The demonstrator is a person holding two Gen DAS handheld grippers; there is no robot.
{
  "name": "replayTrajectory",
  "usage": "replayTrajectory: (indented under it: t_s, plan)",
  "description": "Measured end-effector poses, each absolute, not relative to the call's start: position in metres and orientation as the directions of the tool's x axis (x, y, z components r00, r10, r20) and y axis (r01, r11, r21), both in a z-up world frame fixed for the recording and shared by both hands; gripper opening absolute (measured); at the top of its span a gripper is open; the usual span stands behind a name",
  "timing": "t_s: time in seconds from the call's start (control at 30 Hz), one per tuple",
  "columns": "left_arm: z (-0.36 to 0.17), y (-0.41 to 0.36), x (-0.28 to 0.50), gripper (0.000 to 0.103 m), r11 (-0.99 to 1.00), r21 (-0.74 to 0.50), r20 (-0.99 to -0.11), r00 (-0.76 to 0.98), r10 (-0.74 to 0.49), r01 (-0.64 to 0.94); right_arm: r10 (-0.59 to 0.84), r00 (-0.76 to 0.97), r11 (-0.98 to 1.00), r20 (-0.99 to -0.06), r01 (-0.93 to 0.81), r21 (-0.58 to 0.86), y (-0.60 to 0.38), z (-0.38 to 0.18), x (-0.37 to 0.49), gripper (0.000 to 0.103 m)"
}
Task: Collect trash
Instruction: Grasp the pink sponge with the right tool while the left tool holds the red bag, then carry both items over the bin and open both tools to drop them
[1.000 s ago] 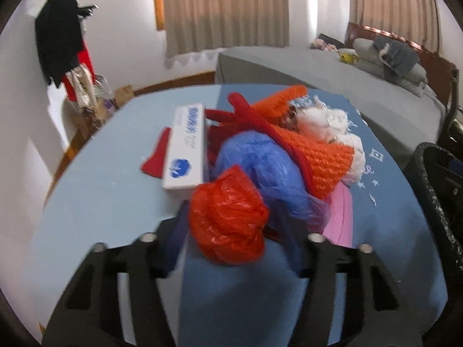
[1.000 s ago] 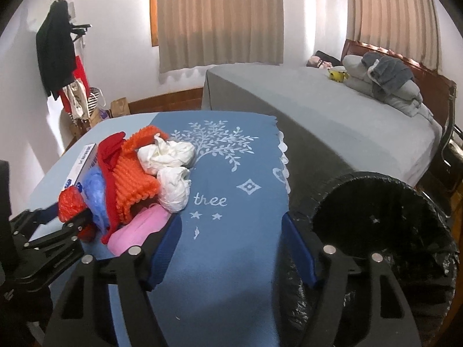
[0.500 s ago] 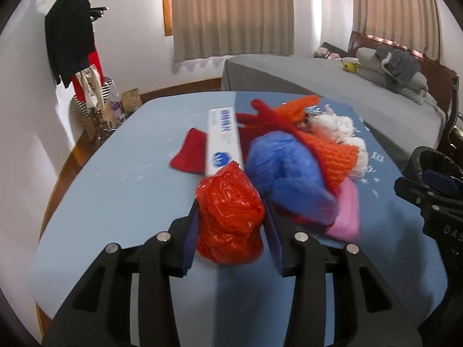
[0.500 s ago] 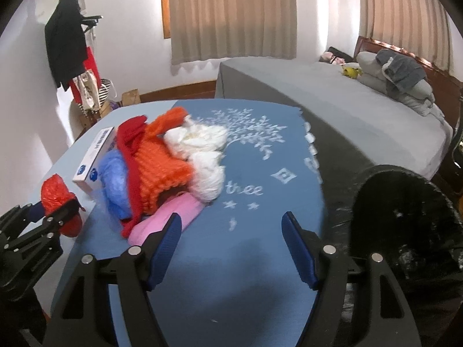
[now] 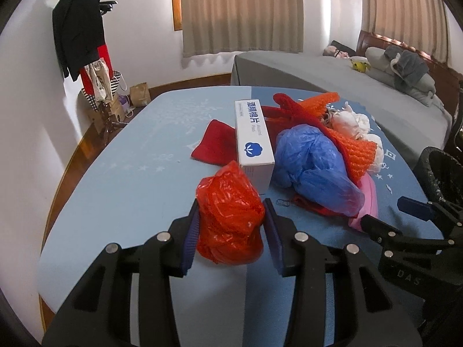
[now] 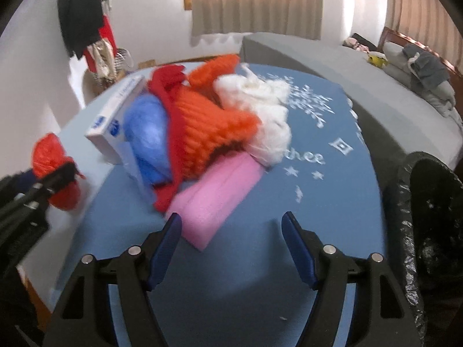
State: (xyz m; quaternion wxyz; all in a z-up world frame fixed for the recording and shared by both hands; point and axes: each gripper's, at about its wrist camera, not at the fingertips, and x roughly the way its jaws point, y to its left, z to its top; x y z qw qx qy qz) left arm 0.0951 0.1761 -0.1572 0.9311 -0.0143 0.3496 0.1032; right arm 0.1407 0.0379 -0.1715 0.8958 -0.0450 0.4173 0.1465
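A crumpled red plastic bag [image 5: 228,219] sits between the blue pads of my left gripper [image 5: 231,228], which is shut on it just in front of the pile. The right wrist view shows the same bag [image 6: 49,156] at the far left. My right gripper [image 6: 231,231] is open with nothing between its fingers, low over the near corner of a pink packet [image 6: 220,196]. The pile holds a blue plastic bag [image 5: 312,159], white bags [image 6: 260,110], an orange knit piece [image 6: 211,121], red cloth [image 5: 214,144] and a white box [image 5: 253,133].
A bin with a black liner [image 6: 428,202] stands off the table's right edge. The table wears a blue cloth [image 5: 130,173]. Beyond it are a grey bed [image 5: 318,75] and a coat stand [image 5: 81,34] by the left wall.
My left gripper's jaws closed on the red bag and drew it back out of the pile. My right gripper swung left from the bin and sank toward the pink packet.
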Motion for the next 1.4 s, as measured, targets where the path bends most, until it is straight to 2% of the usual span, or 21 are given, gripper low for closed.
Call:
replayTrajectory:
  t_s: [0.13,0.27,0.4,0.6,0.67,0.73,0.77,0.83,0.93,1.23,1.4]
  plan:
    - [-0.158,0.176,0.095,0.041,0.978,0.045,-0.654,0.734,0.182,-0.203,0.146,0.634,0.972,-0.759,-0.234,-0.008,0.016,-0.169,0.143,0.070]
    - [-0.160,0.176,0.094,0.041,0.978,0.037,-0.657,0.732,0.178,-0.204,0.131,0.644,0.981,-0.754,-0.191,0.007,-0.005,-0.161,0.140,0.070]
    - [-0.160,0.172,0.094,0.041,0.979,0.038,-0.657,0.733,0.174,-0.198,0.202,0.638,0.974,-0.743,-0.210,0.085,-0.003,-0.155,0.139,0.070]
    - [-0.155,0.173,0.093,0.041,0.980,0.048,-0.652,0.737,0.179,-0.195,0.215,0.616,0.970,-0.758,-0.224,0.092,0.015,-0.163,0.154,0.070]
    - [-0.155,0.173,0.093,0.041,0.979,0.050,-0.652,0.737,0.181,-0.196,0.226,0.603,0.967,-0.765,-0.231,0.104,0.019,-0.167,0.159,0.065]
    - [-0.154,0.172,0.093,0.041,0.979,0.051,-0.652,0.736,0.181,-0.196,0.255,0.574,0.959,-0.778,-0.251,0.130,0.021,-0.172,0.161,0.048]
    - [-0.154,0.172,0.092,0.041,0.979,0.051,-0.652,0.736,0.181,-0.196,0.272,0.562,0.955,-0.781,-0.260,0.146,0.022,-0.174,0.161,0.045]
    - [-0.154,0.172,0.092,0.041,0.980,0.048,-0.651,0.738,0.178,-0.194,0.320,0.548,0.939,-0.773,-0.294,0.180,0.024,-0.172,0.159,0.019]
    - [-0.151,0.169,0.092,0.041,0.981,0.050,-0.649,0.741,0.173,-0.185,0.372,0.526,0.917,-0.765,-0.335,0.215,0.025,-0.169,0.156,0.012]
    - [-0.130,0.142,0.089,0.041,0.989,0.045,-0.620,0.772,0.141,-0.144,0.398,0.591,0.910,-0.702,-0.348,0.223,-0.008,-0.124,0.132,0.011]
    - [-0.111,0.112,0.087,0.041,0.996,0.030,-0.588,0.805,0.085,-0.083,0.361,0.661,0.931,-0.658,-0.295,0.214,-0.050,-0.095,0.118,0.011]
